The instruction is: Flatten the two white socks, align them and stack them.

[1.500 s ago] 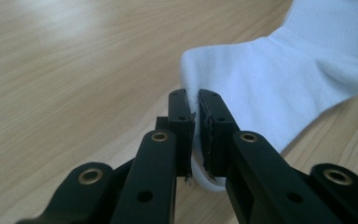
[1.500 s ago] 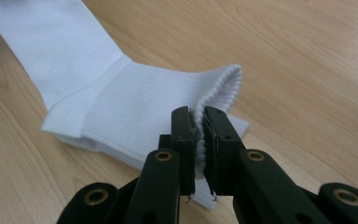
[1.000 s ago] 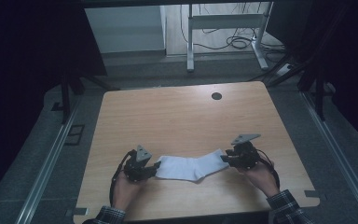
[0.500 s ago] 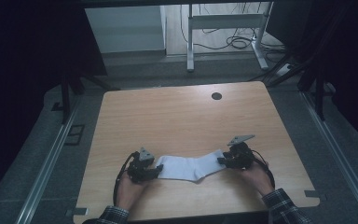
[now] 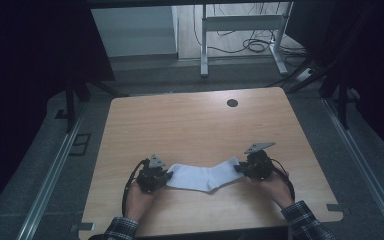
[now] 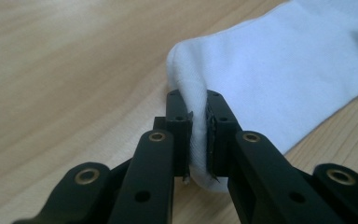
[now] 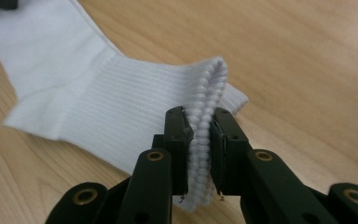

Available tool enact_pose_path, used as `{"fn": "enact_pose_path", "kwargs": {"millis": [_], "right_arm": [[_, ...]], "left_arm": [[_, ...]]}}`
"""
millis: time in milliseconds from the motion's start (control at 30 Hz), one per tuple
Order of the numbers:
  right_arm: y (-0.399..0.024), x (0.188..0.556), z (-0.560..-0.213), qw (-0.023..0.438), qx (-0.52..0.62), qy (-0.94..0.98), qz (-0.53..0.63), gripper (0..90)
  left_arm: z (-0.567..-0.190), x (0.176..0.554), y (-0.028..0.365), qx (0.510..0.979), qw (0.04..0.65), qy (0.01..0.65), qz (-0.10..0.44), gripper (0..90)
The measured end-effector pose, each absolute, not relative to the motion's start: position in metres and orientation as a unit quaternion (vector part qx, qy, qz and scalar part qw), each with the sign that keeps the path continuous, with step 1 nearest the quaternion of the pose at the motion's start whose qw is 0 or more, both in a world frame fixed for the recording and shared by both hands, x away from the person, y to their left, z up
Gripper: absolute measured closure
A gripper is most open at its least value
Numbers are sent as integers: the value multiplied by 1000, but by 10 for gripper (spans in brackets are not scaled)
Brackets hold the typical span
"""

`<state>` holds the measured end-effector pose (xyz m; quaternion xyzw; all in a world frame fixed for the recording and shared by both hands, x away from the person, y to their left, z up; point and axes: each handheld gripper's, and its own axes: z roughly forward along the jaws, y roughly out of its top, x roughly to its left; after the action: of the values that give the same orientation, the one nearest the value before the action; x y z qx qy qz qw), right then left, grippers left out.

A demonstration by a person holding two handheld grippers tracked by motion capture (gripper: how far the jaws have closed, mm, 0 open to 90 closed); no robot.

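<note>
Both ends are caught — the left gripper (image 6: 196, 140) has just closed on the toe of the sock (image 5: 205, 176), the right gripper (image 7: 198, 154) on its cuff. The sock lies flat near the table's (image 5: 190, 125) near edge; lifting or folding is not yet done.

High view overhead, gripper views close, sharing sock (image 5: 205, 176)

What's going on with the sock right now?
Left gripper just closed on the sock toe. Right gripper just closed on its ribbed cuff. Sock flat on the table. Nothing in the way.
</note>
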<state>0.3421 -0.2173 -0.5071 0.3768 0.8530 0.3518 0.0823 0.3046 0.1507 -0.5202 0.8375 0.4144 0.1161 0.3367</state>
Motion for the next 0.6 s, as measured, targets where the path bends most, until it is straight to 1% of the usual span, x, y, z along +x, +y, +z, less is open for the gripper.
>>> {"fn": "enact_pose_path", "kwargs": {"millis": [300, 600], "right_arm": [[-217, 355, -486, 101, 376, 843, 372, 778], [-218, 379, -470, 122, 391, 831, 377, 778]], "left_arm": [[-497, 325, 151, 832, 345, 412, 138, 820], [-482, 353, 146, 825, 349, 418, 151, 821]]}}
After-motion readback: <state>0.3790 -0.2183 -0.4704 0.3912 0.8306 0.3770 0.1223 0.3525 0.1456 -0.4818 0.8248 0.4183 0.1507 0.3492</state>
